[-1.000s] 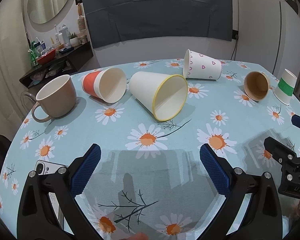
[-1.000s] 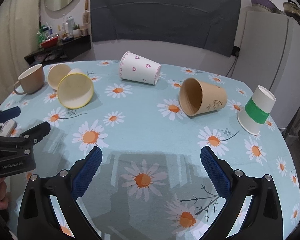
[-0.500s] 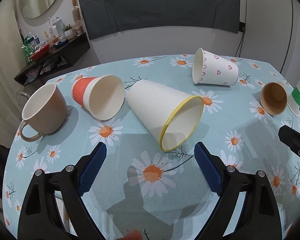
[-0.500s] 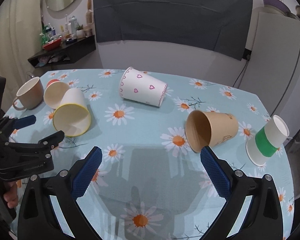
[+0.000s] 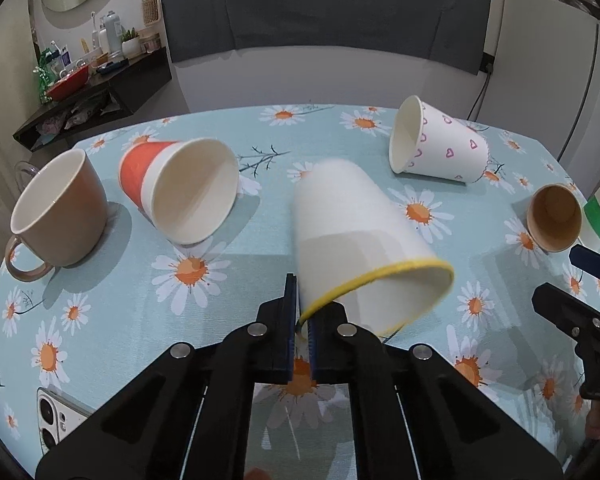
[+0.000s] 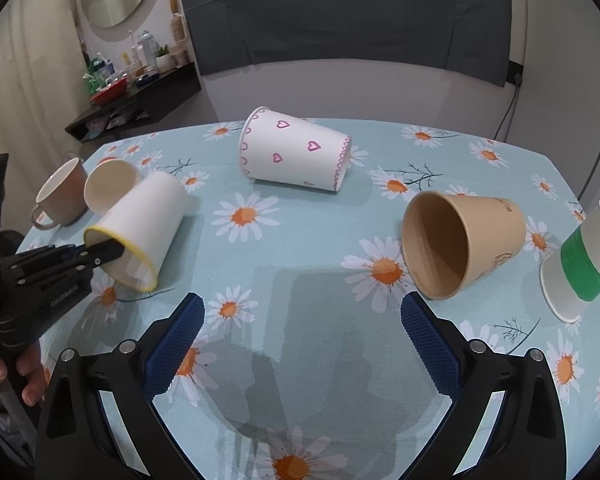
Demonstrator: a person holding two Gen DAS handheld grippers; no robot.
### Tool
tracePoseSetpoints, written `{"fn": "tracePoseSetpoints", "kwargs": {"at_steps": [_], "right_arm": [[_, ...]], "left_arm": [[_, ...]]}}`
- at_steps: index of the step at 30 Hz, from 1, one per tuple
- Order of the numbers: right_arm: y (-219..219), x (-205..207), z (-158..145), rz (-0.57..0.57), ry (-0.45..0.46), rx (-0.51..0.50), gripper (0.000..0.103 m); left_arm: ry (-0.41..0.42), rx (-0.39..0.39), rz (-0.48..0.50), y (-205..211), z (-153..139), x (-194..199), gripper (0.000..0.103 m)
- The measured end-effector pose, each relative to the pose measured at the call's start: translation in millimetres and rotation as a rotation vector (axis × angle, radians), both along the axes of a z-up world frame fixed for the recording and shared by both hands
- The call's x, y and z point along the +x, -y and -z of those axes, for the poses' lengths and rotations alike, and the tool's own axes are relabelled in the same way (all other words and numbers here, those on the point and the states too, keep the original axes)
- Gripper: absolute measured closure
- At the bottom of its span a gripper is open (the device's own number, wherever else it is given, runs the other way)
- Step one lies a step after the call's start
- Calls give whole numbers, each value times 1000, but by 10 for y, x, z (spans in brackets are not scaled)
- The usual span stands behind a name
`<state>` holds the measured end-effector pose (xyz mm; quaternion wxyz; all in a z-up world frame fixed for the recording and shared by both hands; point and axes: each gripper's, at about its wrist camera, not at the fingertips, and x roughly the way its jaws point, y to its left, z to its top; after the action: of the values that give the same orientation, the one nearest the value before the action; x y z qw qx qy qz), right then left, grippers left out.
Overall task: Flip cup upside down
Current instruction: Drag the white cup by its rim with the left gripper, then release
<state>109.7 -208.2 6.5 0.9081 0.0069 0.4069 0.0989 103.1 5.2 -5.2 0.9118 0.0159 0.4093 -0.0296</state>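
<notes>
A round table (image 5: 112,312) under a pale blue daisy-print cloth fills both views, with a dark sofa behind it and a cluttered shelf under an oval mirror at the far left.

The yellow-rimmed cup (image 5: 360,240) lies on its side near the middle of the table, mouth towards the camera. The left gripper (image 5: 302,320) has its fingers drawn narrow and pinched on the near left part of the rim, one pad outside the wall and one inside. The right gripper (image 6: 300,320) hangs over bare cloth with its fingers spread wide and nothing between them.

Other cups lie tipped over: an orange cup (image 5: 180,188) just left, a heart-print cup (image 5: 440,152) at the far right, a brown paper cup (image 6: 460,240) on the right. A green-banded cup (image 6: 580,264) already stands mouth down, and a ceramic mug (image 5: 56,216) sits upright at the far left. A phone (image 5: 60,420) lies at the near left edge.

The grip is a thin pinch on one bit of rim, so the paper wall may crease or slip out as the cup turns. A wide swing could knock the orange cup nearby.

The left gripper's body carries pale lettering in the right wrist view, too small to read surely; the brown paper cup has a small dark mark and a line drawing, also illegible.
</notes>
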Motion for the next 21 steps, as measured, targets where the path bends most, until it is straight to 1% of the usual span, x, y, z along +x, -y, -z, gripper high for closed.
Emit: {"fn": "tracePoseSetpoints", "kwargs": {"at_steps": [2, 5, 8, 10, 16, 21], "right_arm": [[28, 3, 0, 7, -1, 8, 8], [66, -17, -7, 16, -7, 12, 8], [88, -62, -33, 25, -6, 5, 8], [106, -114, -52, 32, -6, 4, 8], [143, -352, -77, 42, -12, 17, 8], [107, -656, -157, 35, 4, 25, 8]], "left_arm": [[9, -3, 13, 12, -47, -45, 98], [1, -19, 42, 49, -87, -112, 98], [5, 10, 57, 108, -112, -200, 98], [4, 14, 70, 135, -137, -275, 98], [28, 34, 113, 181, -248, -626, 98], [38, 36, 133, 175, -278, -1004, 98]]}}
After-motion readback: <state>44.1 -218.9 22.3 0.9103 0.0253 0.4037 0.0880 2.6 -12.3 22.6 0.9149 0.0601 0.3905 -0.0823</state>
